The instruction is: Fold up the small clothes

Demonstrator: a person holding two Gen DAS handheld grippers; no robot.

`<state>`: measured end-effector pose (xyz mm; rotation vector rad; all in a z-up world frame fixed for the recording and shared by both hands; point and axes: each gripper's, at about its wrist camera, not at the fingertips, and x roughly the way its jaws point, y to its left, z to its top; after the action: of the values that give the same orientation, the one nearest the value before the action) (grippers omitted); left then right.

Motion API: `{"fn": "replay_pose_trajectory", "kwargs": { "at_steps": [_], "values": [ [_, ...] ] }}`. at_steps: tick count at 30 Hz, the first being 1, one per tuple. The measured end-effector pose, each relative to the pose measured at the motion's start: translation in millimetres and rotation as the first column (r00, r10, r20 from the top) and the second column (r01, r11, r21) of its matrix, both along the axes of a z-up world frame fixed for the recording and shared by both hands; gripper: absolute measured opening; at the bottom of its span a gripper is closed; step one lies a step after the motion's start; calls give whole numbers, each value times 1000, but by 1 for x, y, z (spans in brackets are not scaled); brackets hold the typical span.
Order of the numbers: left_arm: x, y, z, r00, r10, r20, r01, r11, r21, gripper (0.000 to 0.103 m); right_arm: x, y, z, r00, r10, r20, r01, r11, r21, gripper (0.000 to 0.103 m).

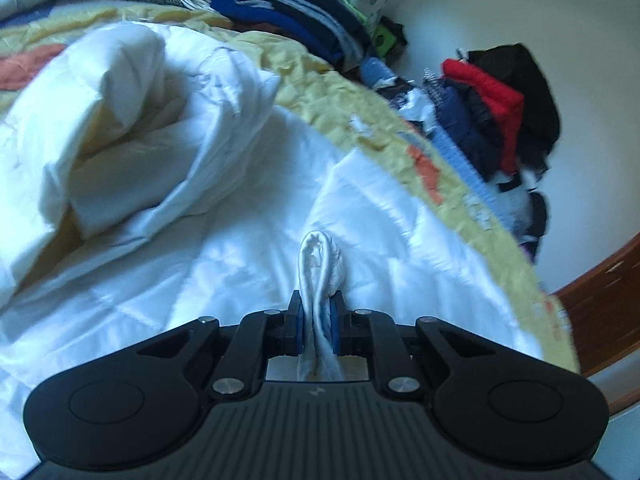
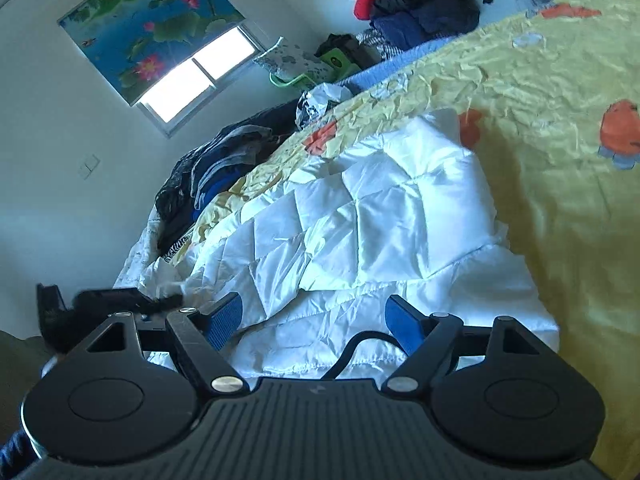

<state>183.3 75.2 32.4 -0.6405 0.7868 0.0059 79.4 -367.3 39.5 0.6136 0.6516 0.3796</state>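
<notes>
The left gripper (image 1: 318,312) is nearly closed, its blue pads (image 1: 334,322) pinching a bunched fold of white cloth (image 1: 320,258); the fold loops out ahead of the tips and a tail of it runs back between the jaws toward the camera; which garment it is cannot be told, since it is the same white as what lies beneath. The right gripper (image 2: 314,318) stands wide, nothing between its pads (image 2: 226,318); only a thin black cable (image 2: 360,344) crosses the gap, and white fabric lies below it.

Outward from both, a white quilt (image 1: 200,200) lies rumpled over a yellow sheet (image 2: 540,140) on the bed, heaped at the left of the left view; at the far edge sits a dark pile (image 1: 296,16) of blue and grey clothes, seemingly stacked, and beyond the bed a heap (image 1: 500,104) of red, black and navy things.

By the look of it the fold is barely begun: the cloth is gripped at one point, neither spread nor laid flat; left to do are a second grip by the empty gripper, straightening, folding and setting it down.
</notes>
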Motion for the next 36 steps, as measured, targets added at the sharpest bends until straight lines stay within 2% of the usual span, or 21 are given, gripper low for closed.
{"fn": "replay_pose_trajectory", "kwargs": {
  "at_steps": [2,3,4,6,8,9,10,12,16,18,20,25,27,30,33,36],
  "values": [
    [-3,1,2,1000,4,-1,-4,1000,23,24,1,2,-2,1000,10,-4,-10,1000,8,82],
    [-5,3,5,1000,18,-5,-17,999,34,39,2,3,-2,1000,15,-6,-15,1000,7,82],
    [-10,6,10,999,43,-4,-43,998,54,60,3,3,-2,1000,20,-7,-20,1000,6,82],
    [-28,9,29,988,137,64,-144,982,121,77,5,3,0,1000,25,-3,-25,1000,6,82],
    [-49,8,51,959,220,178,-253,947,196,78,7,-1,6,1000,23,14,-23,1000,1,82],
    [-55,4,60,948,226,224,-276,935,223,78,8,-4,10,1000,15,27,-15,1000,-6,82],
    [-58,-2,67,943,205,262,-270,931,244,78,11,-8,14,999,6,40,-5,1000,-13,82],
    [-54,-20,70,950,116,290,-202,936,288,78,21,-14,22,998,-11,61,12,1000,-22,82],
    [-31,-66,45,968,-36,248,-56,933,356,77,61,-11,38,994,-3,109,7,999,-36,81],
    [-19,-91,29,972,-100,211,0,904,427,77,88,-2,37,995,1,97,8,995,-97,81],
    [-11,-109,16,979,-122,161,27,870,493,77,111,11,29,996,10,83,6,982,-190,81],
    [-3,-116,-11,988,-140,63,88,853,515,80,141,31,-6,999,32,-9,-33,926,-376,80],
    [-3,-114,-18,985,-164,53,113,848,517,80,143,30,-21,999,45,-27,-52,926,-373,83],
    [1,-111,-27,983,-177,53,126,851,509,82,132,32,-34,995,87,45,-63,922,-383,89],
    [5,-112,-32,983,-175,60,119,848,517,84,130,36,-36,992,110,64,-77,916,-393,97],
    [8,-114,-32,983,-172,59,117,846,519,84,132,35,-36,991,121,62,-89,923,-374,99]
  ]
}}
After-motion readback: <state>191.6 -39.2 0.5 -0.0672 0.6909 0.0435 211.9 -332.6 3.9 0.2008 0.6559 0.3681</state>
